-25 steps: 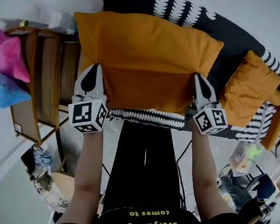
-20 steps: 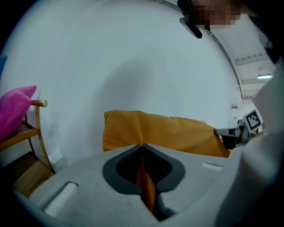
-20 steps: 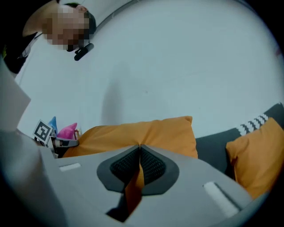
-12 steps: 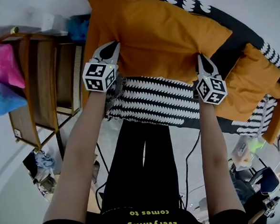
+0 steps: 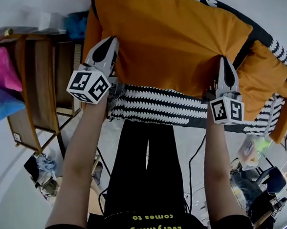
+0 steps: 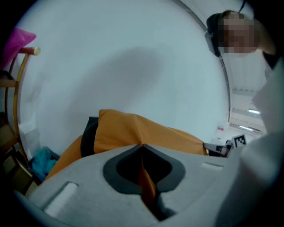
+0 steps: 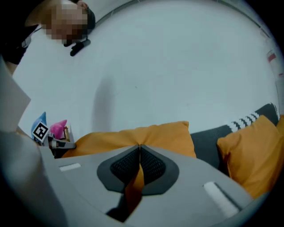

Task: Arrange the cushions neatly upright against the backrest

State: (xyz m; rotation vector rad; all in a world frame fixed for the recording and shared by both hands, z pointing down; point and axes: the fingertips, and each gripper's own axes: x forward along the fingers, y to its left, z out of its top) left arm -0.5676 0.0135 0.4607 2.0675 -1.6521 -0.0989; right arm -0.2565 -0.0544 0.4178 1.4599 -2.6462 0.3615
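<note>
Head view: both our grippers are clamped on the near edge of the big orange cushion (image 5: 177, 40). The left gripper (image 5: 109, 41) pinches its left end and the right gripper (image 5: 225, 63) its right end. The cushion sits ahead of both tips, over the patterned sofa seat (image 5: 157, 105), with its long axis running across from one grip to the other. Our left gripper reaches a touch further toward the back than the right. A smaller orange cushion (image 5: 261, 79) waits just to the right, and a wooden shelf (image 5: 38, 84) stands off to the left.

Left gripper view: the jaws are closed, with a fold of orange fabric nipped between them. The cushion bulges beyond them against the pale wall.

Right gripper view: same story, jaws tight on a tongue of orange cloth. The dark sofa back (image 7: 206, 142) shows just past the cushion's far corner.

Compared with a second ago, the cushion has gone up and away from us. It covered the seat's front edge then, and now that patterned strip is bare. Both grips have held throughout.
</note>
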